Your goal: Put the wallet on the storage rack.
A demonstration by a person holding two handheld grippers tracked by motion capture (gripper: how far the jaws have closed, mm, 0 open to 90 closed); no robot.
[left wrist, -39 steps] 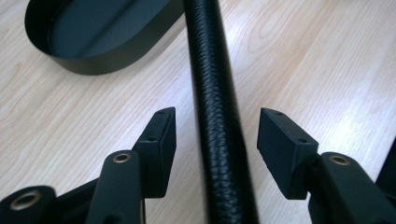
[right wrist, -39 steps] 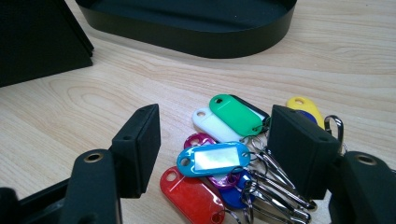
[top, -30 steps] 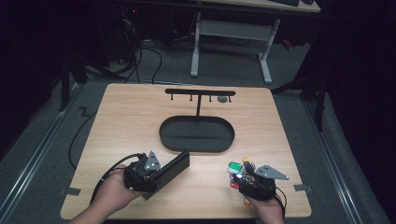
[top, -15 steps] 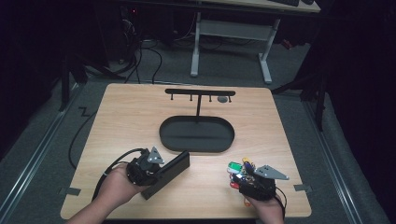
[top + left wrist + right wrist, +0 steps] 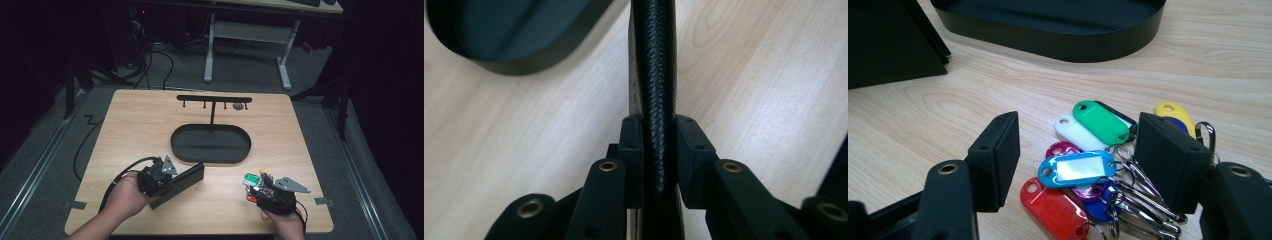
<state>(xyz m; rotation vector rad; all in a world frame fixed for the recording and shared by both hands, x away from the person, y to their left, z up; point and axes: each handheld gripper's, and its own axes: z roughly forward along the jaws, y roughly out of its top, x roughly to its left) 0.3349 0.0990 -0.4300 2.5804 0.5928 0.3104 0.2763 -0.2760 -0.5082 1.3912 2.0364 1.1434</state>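
The left gripper (image 5: pixel 659 150) is seen closed on the edge of a black case (image 5: pixel 655 75) with a woven, leather-like grain; both pads are pressed flat against its sides. In the high view this flat rectangular case (image 5: pixel 182 179) is held at about 7 o'clock on the table (image 5: pixel 140 125), a pale wood-grain top with rounded corners, pointing towards 2 o'clock. The right gripper (image 5: pixel 1078 165) is found wide open, nothing held, its blocky black jaws set either side of a bunch of keyrings (image 5: pixel 1088 160): glossy plastic tags in green, white, blue, red, purple and yellow on metal rings. The bunch (image 5: pixel 252 181) lies at 5 o'clock. A matte black oval tray (image 5: pixel 211 144) with a low wall is noted at centre, a thin T-shaped hook stand (image 5: pixel 214 100) rising from it.
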